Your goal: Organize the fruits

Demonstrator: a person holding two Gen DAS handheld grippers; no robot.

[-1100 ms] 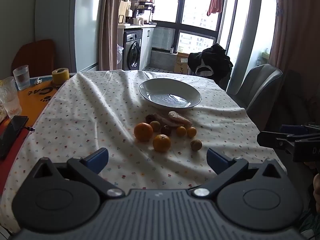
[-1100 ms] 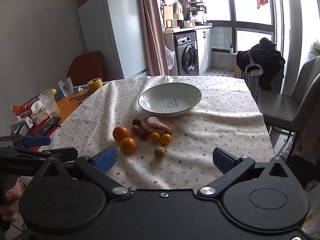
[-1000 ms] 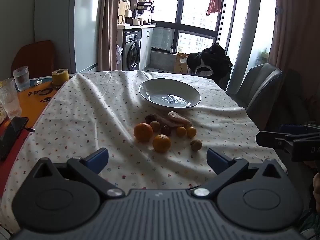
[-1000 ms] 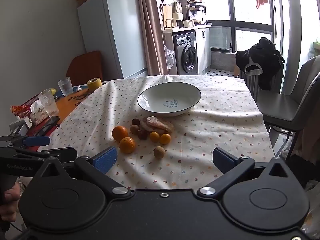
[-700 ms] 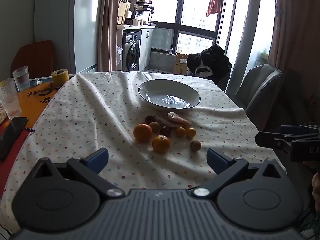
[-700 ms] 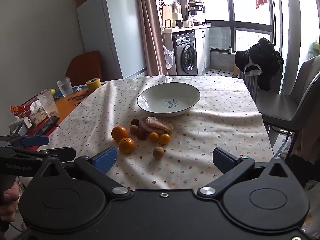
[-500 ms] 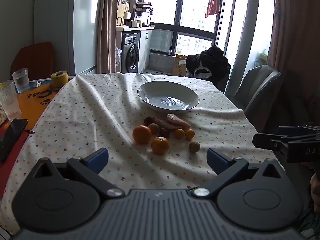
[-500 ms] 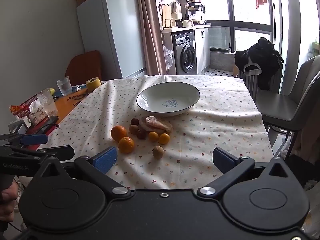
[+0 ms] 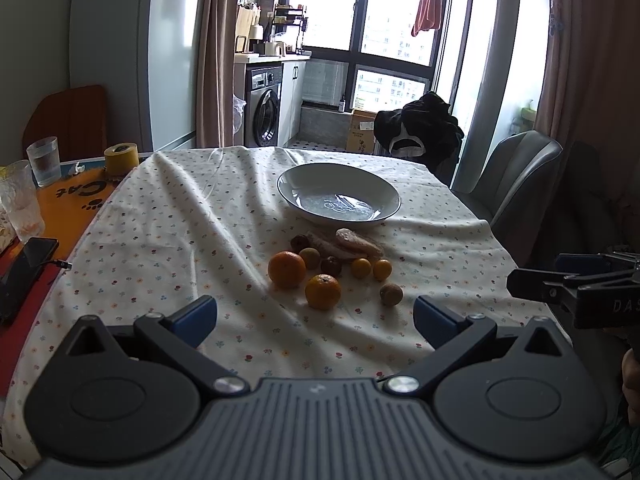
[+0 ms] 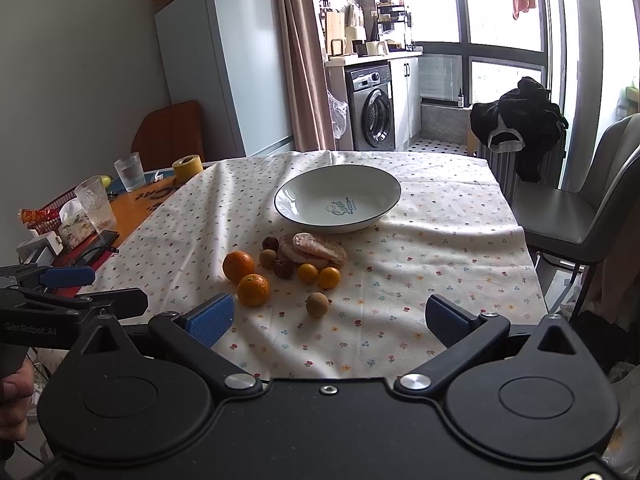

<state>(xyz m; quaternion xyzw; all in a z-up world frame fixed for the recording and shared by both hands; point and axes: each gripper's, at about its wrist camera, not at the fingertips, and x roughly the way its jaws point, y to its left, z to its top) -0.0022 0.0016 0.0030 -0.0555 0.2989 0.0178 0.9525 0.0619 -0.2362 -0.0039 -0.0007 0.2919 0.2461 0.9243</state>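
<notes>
Both hand-held grippers were empty and spread wide, so the job looked to be at its very start, with no fruit picked up yet.

From the left wrist, the left hand-held gripper hovered above the near edge of the tabletop. Two oranges, several small fruits and a pale lumpy piece lay clustered on the cloth, just in front of the empty bowl.

From the right wrist, the right hand-held gripper also hung back from the cluster, its fingers parted. The nearest orange and a small brown fruit lay closest. The next move probably called for reaching forward, lowering over one fruit, closing gently, then carrying it to the bowl.
</notes>
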